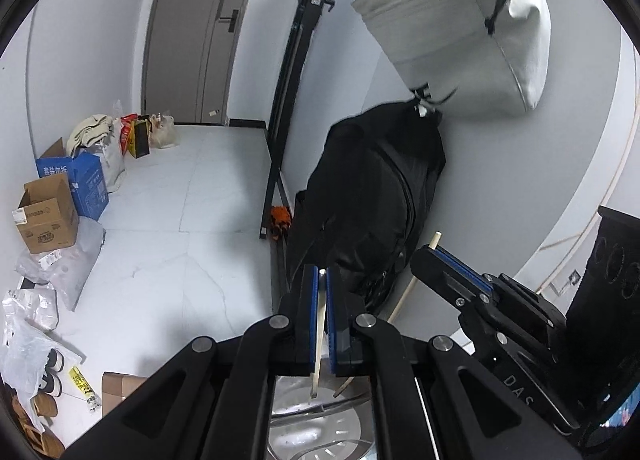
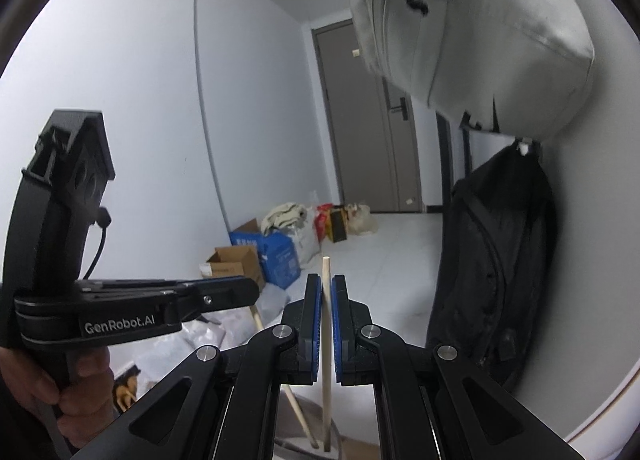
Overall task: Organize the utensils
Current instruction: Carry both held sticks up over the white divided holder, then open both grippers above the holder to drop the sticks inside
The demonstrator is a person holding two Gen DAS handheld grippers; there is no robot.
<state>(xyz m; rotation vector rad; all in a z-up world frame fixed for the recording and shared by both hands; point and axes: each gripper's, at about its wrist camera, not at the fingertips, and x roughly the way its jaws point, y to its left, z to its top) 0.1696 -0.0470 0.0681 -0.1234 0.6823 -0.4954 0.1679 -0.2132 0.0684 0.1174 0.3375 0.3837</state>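
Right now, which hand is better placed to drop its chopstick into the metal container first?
Left, probably: left gripper holds the left chopstick near upright, tip over the metal container; the right gripper's right chopstick slants in toward the rim.

Black bag (image 1: 372, 196) blocks ahead – floor (image 1: 180, 220) left open.

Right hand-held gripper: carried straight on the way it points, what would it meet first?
Nothing close. The right hand-held gripper, shut on a chopstick, points across open floor toward the door; depth unclear.
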